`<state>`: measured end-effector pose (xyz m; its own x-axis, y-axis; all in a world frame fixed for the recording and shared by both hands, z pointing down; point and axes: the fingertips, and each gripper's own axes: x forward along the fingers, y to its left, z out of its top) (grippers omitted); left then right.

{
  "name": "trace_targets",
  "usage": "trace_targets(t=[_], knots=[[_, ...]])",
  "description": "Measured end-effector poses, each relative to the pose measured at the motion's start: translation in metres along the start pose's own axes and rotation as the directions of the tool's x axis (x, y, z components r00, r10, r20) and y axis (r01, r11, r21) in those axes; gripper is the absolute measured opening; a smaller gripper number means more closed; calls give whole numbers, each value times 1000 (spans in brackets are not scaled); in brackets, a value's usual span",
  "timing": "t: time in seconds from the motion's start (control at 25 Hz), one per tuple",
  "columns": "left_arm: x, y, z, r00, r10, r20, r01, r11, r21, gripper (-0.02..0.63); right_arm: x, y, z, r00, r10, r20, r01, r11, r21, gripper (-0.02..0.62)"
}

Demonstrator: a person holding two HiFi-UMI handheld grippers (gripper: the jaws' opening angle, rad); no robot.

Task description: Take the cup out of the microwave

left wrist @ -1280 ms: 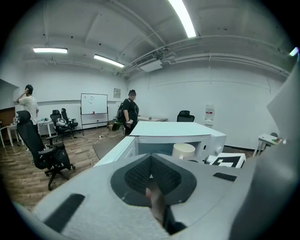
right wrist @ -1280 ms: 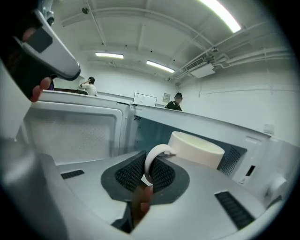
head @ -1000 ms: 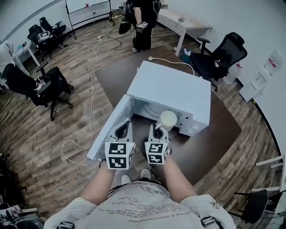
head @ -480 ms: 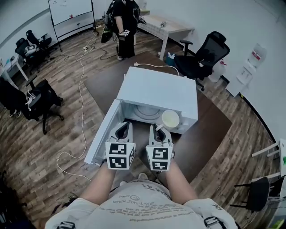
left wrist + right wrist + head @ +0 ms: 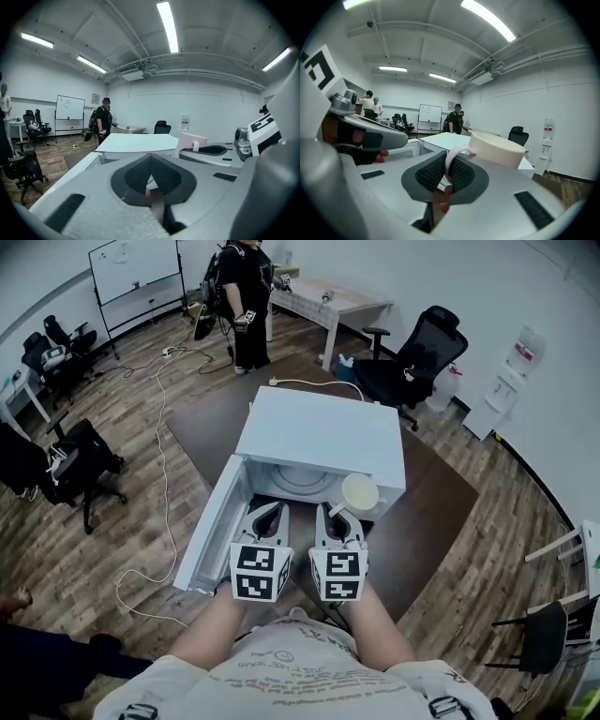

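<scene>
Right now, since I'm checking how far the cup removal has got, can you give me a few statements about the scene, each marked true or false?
1. The right gripper holds the cup by its handle. True; its jaws are closing on the handle.
2. The cup sits on the turntable inside the microwave. False: it is held in the air at the microwave's front, off the turntable.
3. The microwave door is shut. False: it stands open, swung out to the left in the head view.
4. The left gripper holds nothing. True; its jaws are together with nothing between them.
</scene>
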<state>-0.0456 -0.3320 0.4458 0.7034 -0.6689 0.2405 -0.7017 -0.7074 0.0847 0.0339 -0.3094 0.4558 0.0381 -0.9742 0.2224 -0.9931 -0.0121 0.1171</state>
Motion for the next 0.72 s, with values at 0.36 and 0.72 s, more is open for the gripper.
trace_targets(t=[0.36,0.72], knots=[[2,-7,4,999,-44,2,44,999,-2,12,3,2,5,1000,6,13,-6,1000,4,26],[1,-4,3,998,-63,-5,63,998,1,12,7,10,8,1000,12,22,-12,1000,5,26]])
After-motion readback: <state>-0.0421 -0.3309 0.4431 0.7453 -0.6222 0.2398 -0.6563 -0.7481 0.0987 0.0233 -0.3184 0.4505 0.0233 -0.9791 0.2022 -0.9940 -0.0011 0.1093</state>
